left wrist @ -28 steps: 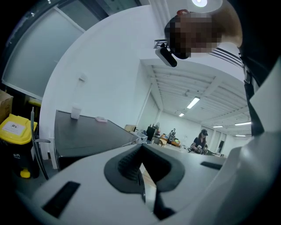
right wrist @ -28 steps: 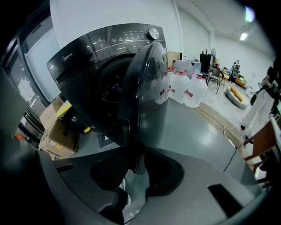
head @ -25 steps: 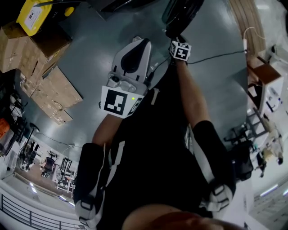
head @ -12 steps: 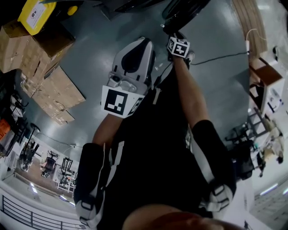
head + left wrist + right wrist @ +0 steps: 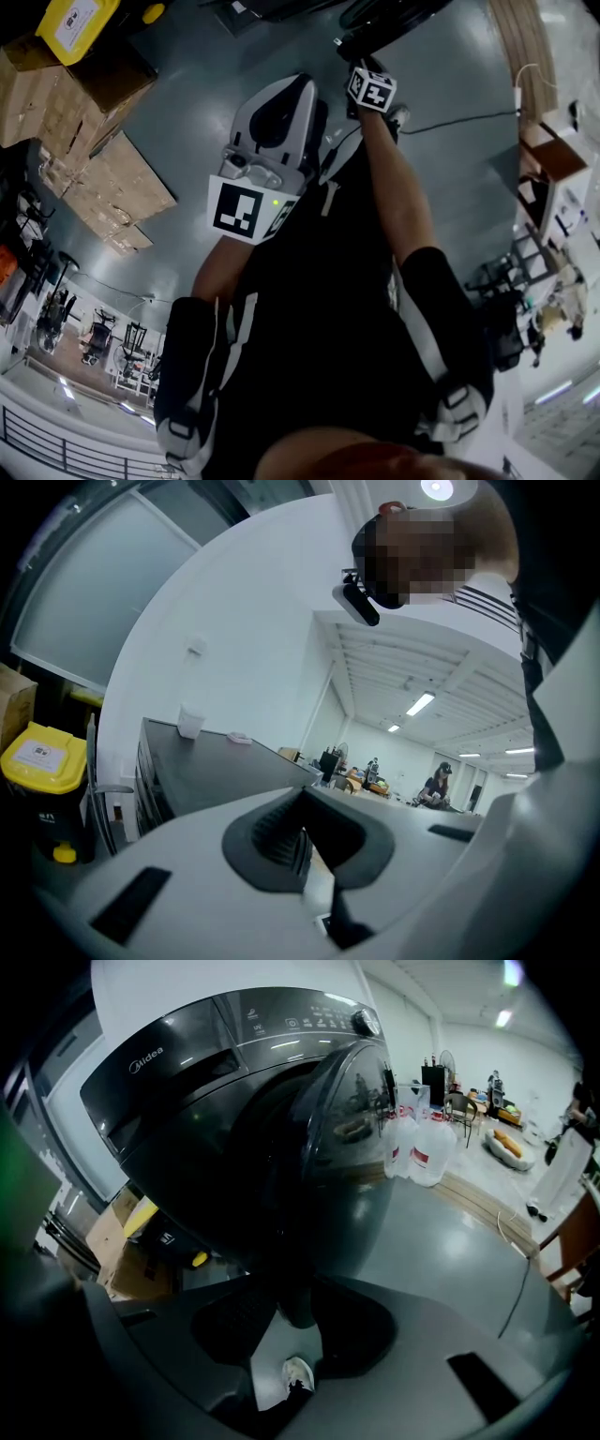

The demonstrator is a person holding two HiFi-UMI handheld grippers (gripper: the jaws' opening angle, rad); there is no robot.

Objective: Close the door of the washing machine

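Mid-closing: round dark glass door ajar on the front of the black front-loading washing machine, rim between right gripper's spread, just-widened jaws. Left gripper's jaws pressed together, empty. Next, probably: push door flush against machine.

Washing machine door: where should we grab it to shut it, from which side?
Probably the door's thin rim at its near lower edge, standing off the washing machine. Come from below, outside: the bulging face is too wide and smooth to pinch.
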